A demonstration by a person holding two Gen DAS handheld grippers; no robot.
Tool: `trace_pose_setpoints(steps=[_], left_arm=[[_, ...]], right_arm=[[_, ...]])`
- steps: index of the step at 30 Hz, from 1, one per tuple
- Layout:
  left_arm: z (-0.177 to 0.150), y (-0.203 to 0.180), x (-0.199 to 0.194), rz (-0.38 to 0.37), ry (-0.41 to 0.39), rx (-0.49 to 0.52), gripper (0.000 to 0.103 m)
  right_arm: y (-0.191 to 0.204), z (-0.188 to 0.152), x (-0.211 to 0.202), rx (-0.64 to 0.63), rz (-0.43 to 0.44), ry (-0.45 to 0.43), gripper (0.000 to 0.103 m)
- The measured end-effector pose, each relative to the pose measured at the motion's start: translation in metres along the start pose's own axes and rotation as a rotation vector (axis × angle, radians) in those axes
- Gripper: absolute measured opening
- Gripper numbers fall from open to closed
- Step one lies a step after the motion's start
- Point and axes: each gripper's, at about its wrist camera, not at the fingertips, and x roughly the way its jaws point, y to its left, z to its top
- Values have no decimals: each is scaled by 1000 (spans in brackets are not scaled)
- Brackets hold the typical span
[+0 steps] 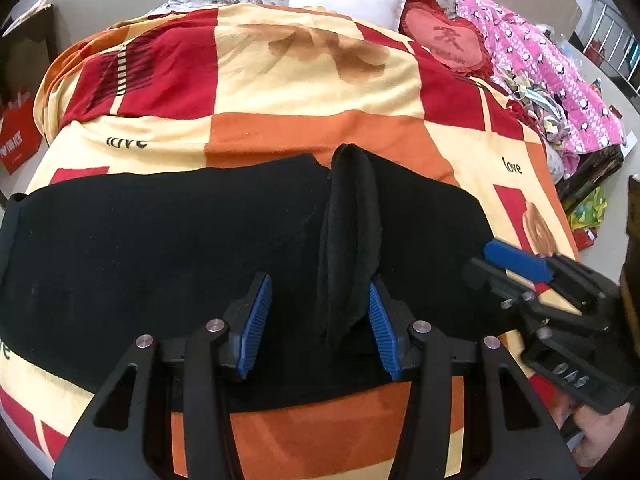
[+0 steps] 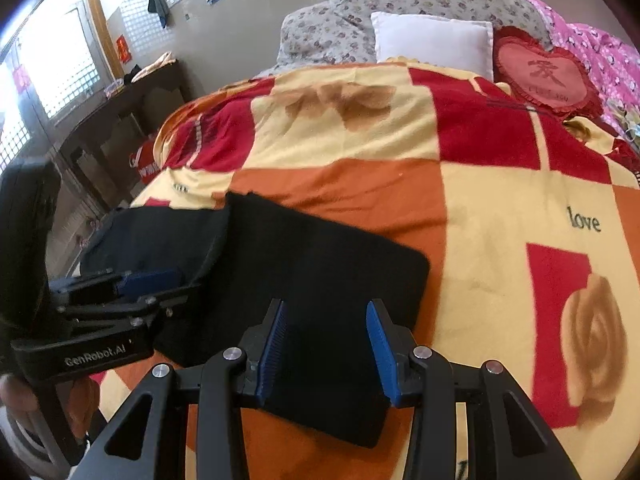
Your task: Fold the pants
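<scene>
Checked blanket (image 2: 500, 200) on bed; white pillow (image 2: 432, 40), red heart cushion (image 2: 540, 76), pink quilt (image 1: 540, 60) behind.

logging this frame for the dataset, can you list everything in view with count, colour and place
pants: one, black, laid across the near part of the bed, one fold standing up
blanket: one, red, orange and cream checks, covering the bed
pillow: one, white, at the head of the bed
heart cushion: one, red, right of the pillow
floral quilt: one, grey, behind the pillow
pink quilt: one, pink, along the bed's right side
left gripper: one, black, blue fingers open around the raised fold
right gripper: one, black, fingers open over the pants' right end
</scene>
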Motion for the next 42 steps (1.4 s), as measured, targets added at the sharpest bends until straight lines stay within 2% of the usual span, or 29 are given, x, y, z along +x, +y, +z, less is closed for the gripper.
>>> trace_pose_setpoints(steps=[5, 11, 16, 19, 22, 26, 28, 31, 33, 35, 39, 42], left_arm=[[-1, 8, -9, -21, 7, -25, 48], [-2, 28, -34, 7, -38, -53, 48], [-5, 58, -55, 22, -74, -120, 48], [-9, 76, -64, 30, -90, -172, 55], [-15, 91, -69, 30, -99, -213, 58], [-23, 110, -76, 40, -98, -258, 58], [-29, 124, -81, 46, -104, -294, 58], [-40, 144, -91, 73, -124, -350, 58], [-48, 158, -97, 95, -137, -391, 63], [-55, 172, -98, 98, -139, -437, 63], [-63, 190, -99, 123, -159, -508, 63], [-69, 201, -93, 102, -153, -574, 63]], right_arm=[[1, 2, 1, -5, -9, 14, 41], [11, 12, -4, -23, -2, 4, 40], [25, 23, -4, -59, 24, -15, 40], [35, 32, 3, -76, 37, -18, 40], [47, 38, 17, -97, 53, 0, 40], [60, 40, 45, -140, 51, 73, 41], [64, 45, 44, -148, 55, 66, 41], [71, 56, 37, -145, 96, 38, 41], [81, 67, 38, -149, 138, 28, 46], [93, 76, 46, -150, 194, 37, 49], [133, 91, 70, -211, 294, 71, 49], [164, 100, 86, -272, 333, 80, 49]])
